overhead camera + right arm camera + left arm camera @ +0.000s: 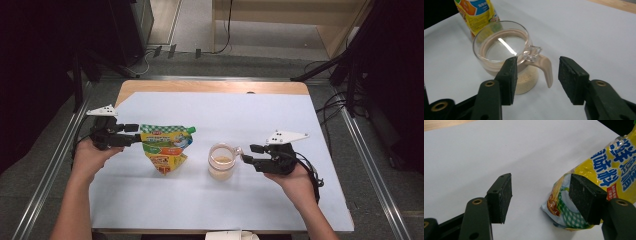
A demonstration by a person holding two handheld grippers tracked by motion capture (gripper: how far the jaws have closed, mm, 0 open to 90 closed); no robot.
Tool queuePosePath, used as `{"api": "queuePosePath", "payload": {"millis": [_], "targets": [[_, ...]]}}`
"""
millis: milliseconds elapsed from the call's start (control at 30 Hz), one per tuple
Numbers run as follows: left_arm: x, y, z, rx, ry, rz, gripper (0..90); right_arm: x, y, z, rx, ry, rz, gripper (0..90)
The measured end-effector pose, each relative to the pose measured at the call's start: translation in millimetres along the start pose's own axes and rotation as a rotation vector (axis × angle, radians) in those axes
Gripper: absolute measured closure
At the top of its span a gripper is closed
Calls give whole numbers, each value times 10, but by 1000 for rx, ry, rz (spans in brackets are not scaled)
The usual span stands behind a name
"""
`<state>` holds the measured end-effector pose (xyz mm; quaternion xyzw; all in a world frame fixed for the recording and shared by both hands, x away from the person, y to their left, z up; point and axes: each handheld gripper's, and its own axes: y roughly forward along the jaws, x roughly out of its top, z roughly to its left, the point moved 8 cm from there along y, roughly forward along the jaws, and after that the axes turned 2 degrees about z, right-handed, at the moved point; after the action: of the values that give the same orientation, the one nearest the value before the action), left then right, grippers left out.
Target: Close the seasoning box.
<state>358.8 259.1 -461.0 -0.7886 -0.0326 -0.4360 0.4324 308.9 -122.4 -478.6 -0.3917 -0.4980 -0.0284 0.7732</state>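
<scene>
A yellow and green spouted pouch (165, 147) stands on the white sheet (225, 110) left of centre. My left gripper (136, 134) is at its upper left corner. In the left gripper view that gripper (540, 197) is open with bare sheet in the gap, and the pouch (609, 177) lies just past the right-hand pad. A glass cup (221, 161) with a beige base and handle holds pale contents. My right gripper (249, 153) is open at its right side. In the right gripper view the cup's handle (546, 72) sits between the pads of the gripper (537, 75), untouched.
The sheet covers a wooden table whose far edge (215, 86) shows bare. A small white object (230, 235) sits at the near edge. Metal rails (60, 165) run along both sides on the floor, with cables (332, 107) at the right.
</scene>
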Motion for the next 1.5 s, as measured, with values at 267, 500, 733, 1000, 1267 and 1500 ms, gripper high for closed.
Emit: {"api": "queuePosePath", "payload": {"millis": [267, 500, 733, 1000, 1267, 1500], "targets": [[-4, -13, 13, 4, -3, 0, 358, -68, -77, -205, -37, 23, -26, 399], [-8, 7, 11, 7, -6, 8, 355, -149, -94, -394, -91, 21, -39, 339], [-9, 13, 15, 5, -11, 7, 354, -238, -66, -633, -129, 42, -47, 303], [-22, 33, 24, 19, 1, 15, 348, -367, -43, -843, -213, 101, -18, 301], [-35, 63, 13, 4, 8, 25, 328, -401, -21, -860, -219, 112, -8, 301], [-53, 93, 23, 10, 13, 36, 349, -410, -8, -859, -222, 108, -2, 299]]}}
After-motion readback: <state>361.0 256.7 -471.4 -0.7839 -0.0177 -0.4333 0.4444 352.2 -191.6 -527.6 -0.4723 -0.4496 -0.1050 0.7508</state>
